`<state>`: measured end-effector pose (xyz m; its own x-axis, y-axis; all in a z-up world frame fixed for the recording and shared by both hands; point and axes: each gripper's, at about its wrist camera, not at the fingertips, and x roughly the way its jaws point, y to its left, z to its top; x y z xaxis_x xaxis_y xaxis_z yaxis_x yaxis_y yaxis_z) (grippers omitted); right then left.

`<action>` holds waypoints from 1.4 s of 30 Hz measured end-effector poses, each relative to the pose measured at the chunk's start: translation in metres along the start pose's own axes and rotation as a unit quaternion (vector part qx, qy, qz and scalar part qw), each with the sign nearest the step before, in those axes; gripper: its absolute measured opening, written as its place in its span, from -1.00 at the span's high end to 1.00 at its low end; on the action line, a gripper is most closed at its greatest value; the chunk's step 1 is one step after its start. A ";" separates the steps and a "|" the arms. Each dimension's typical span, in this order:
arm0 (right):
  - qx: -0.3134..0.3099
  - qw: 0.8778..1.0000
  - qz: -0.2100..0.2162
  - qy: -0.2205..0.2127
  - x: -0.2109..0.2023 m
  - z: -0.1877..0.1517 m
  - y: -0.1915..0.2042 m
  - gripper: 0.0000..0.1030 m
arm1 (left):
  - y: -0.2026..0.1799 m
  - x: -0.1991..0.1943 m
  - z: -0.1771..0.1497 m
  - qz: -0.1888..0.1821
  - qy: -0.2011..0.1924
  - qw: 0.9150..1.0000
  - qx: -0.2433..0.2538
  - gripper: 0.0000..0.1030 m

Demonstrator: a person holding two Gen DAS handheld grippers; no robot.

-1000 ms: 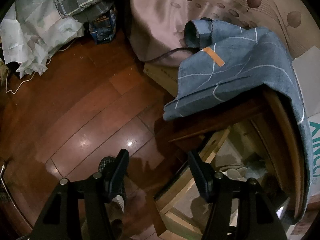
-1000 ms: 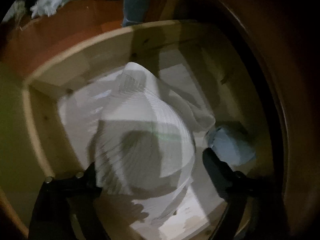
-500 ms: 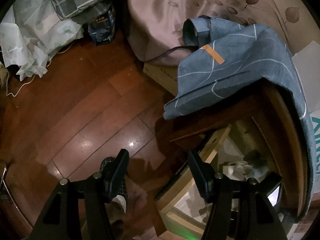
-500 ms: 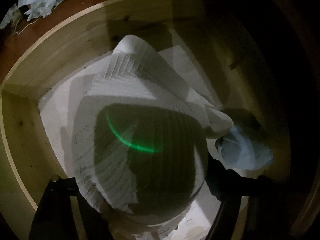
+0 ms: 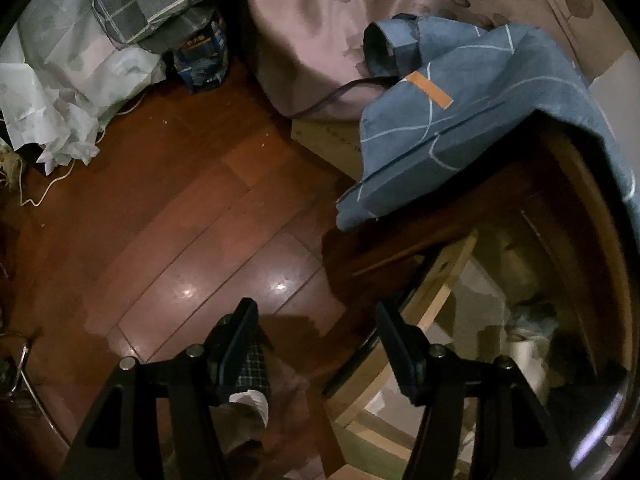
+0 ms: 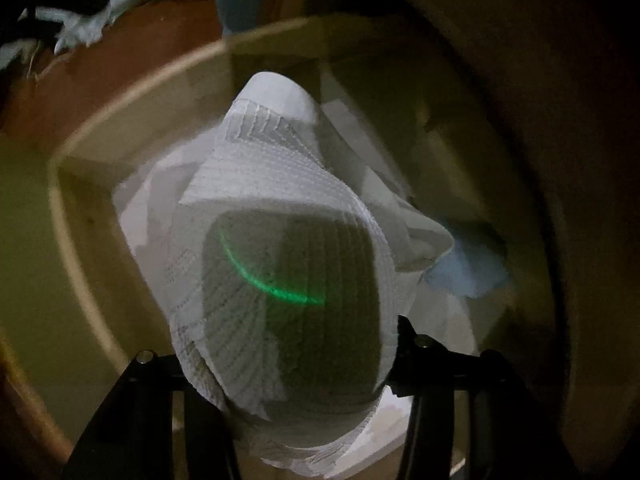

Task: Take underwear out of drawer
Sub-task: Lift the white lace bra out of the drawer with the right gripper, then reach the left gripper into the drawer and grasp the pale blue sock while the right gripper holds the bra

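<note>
Right gripper (image 6: 288, 360) newly clamped on underwear (image 6: 280, 208)

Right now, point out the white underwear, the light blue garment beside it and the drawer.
white underwear (image 6: 280, 208): right wrist view, its ribbed upper fold.
light blue garment (image 6: 468, 268): right wrist view, its bunched middle.
drawer (image 6: 132, 96): right wrist view, its pale wooden wall.

Both views dim, heavy fisheye bending and black vignette at the corners. We see two small glare spots on the glossy red-brown wood floor (image 5: 168, 240). Right wrist view is murky and motion-blurred; a green arc of light and a dark square shadow sit on the white ribbed knit cloth (image 6: 280, 208).
</note>
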<state>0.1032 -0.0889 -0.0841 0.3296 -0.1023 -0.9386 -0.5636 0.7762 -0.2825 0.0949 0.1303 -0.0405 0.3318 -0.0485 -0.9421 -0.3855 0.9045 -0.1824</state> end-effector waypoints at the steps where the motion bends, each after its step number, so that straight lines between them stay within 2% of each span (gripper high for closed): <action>1: 0.011 1.000 0.006 -0.006 -0.007 -0.003 -0.002 0.13 | -0.001 0.001 -0.001 0.000 0.001 1.000 0.001 -0.22; 5: 0.066 0.997 0.016 -0.048 -0.036 -0.025 -0.011 0.12 | -0.006 -0.001 -0.004 0.004 -0.006 1.000 0.013 -0.22; 8: 0.123 0.989 0.025 -0.078 -0.039 -0.044 -0.024 0.12 | -0.013 0.000 -0.005 0.009 -0.010 0.999 0.032 -0.22; 13: 0.237 0.962 0.030 -0.129 -0.051 -0.077 -0.047 0.12 | -0.034 0.000 -0.013 0.017 -0.021 0.996 0.088 -0.22; 16: 0.278 0.948 0.021 -0.156 -0.064 -0.094 -0.056 0.12 | -0.055 0.000 -0.021 0.025 -0.032 0.989 0.143 -0.22; 18: 0.305 0.936 0.018 -0.174 -0.075 -0.105 -0.063 0.12 | -0.073 -0.002 -0.031 0.019 -0.042 0.980 0.194 -0.22; 22: 0.325 0.924 0.010 -0.203 -0.091 -0.125 -0.064 0.12 | -0.102 -0.007 -0.051 0.038 -0.077 0.955 0.286 -0.22; 24: 0.333 0.919 0.006 -0.211 -0.097 -0.133 -0.065 0.12 | -0.110 -0.008 -0.059 0.044 -0.086 0.945 0.314 -0.22; 28: 0.370 0.901 0.010 -0.226 -0.115 -0.154 -0.070 0.12 | -0.122 -0.004 -0.072 0.051 -0.096 0.929 0.354 -0.22; 30: 0.384 0.893 0.015 -0.234 -0.116 -0.164 -0.080 0.12 | -0.133 -0.001 -0.085 0.059 -0.107 0.911 0.395 -0.22; 34: 0.410 0.877 0.015 -0.249 -0.122 -0.178 -0.090 0.12 | -0.154 0.005 -0.111 0.112 -0.152 0.853 0.487 -0.22; 36: 0.416 0.874 0.018 -0.249 -0.120 -0.181 -0.091 0.12 | -0.166 0.013 -0.125 0.142 -0.173 0.815 0.534 -0.22; 38: 0.416 0.875 0.016 -0.247 -0.117 -0.181 -0.090 0.11 | -0.176 0.021 -0.130 0.144 -0.173 0.793 0.567 -0.22; 40: 0.416 0.875 0.011 -0.249 -0.115 -0.179 -0.087 0.12 | -0.183 0.029 -0.130 0.140 -0.166 0.780 0.587 -0.22; 42: 0.417 0.874 0.009 -0.249 -0.115 -0.179 -0.087 0.11 | -0.191 0.041 -0.130 0.153 -0.167 0.760 0.609 -0.22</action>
<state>-0.0210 -0.2559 0.0127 0.7322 0.0363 -0.6801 0.1078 0.9798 0.1684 0.0697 -0.0996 -0.0806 0.6654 0.1705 -0.7268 0.5262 0.5835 0.6186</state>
